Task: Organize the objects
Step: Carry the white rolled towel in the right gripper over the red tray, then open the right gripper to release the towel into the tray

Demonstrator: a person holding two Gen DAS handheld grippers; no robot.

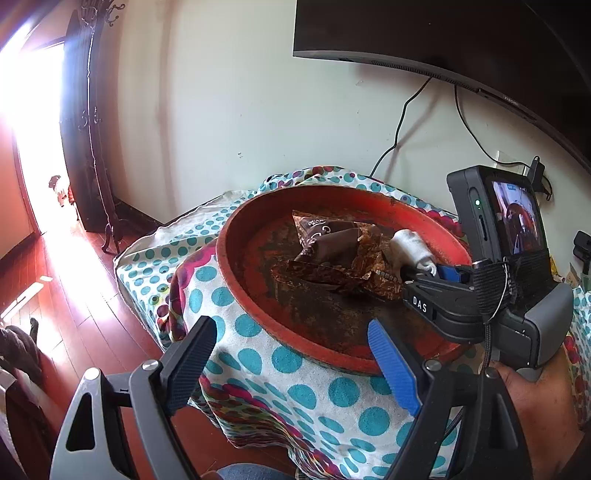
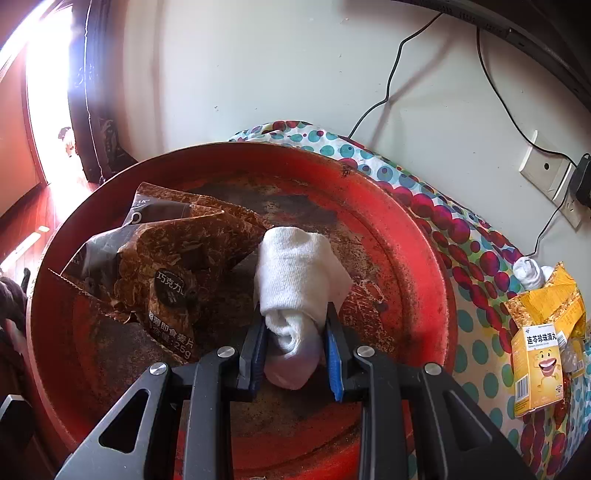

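A round red tray (image 1: 258, 206) (image 2: 417, 236) sits on a polka-dot cloth. Brown snack packets (image 1: 332, 254) (image 2: 173, 266) lie in it. My right gripper (image 2: 295, 317) is shut on a rolled white sock (image 2: 295, 273) and holds it over the tray, beside the packets; it also shows in the left wrist view (image 1: 424, 269) with the sock (image 1: 410, 247). My left gripper (image 1: 291, 343) is open and empty, above the tray's near rim.
The polka-dot cloth (image 1: 295, 398) covers a small table by the wall. A yellow box (image 2: 539, 365), a yellow packet (image 2: 550, 299) and another white sock (image 2: 532, 273) lie at right. A TV (image 1: 443, 33) hangs above, with cables (image 2: 391, 74) and a wall socket (image 2: 546, 173).
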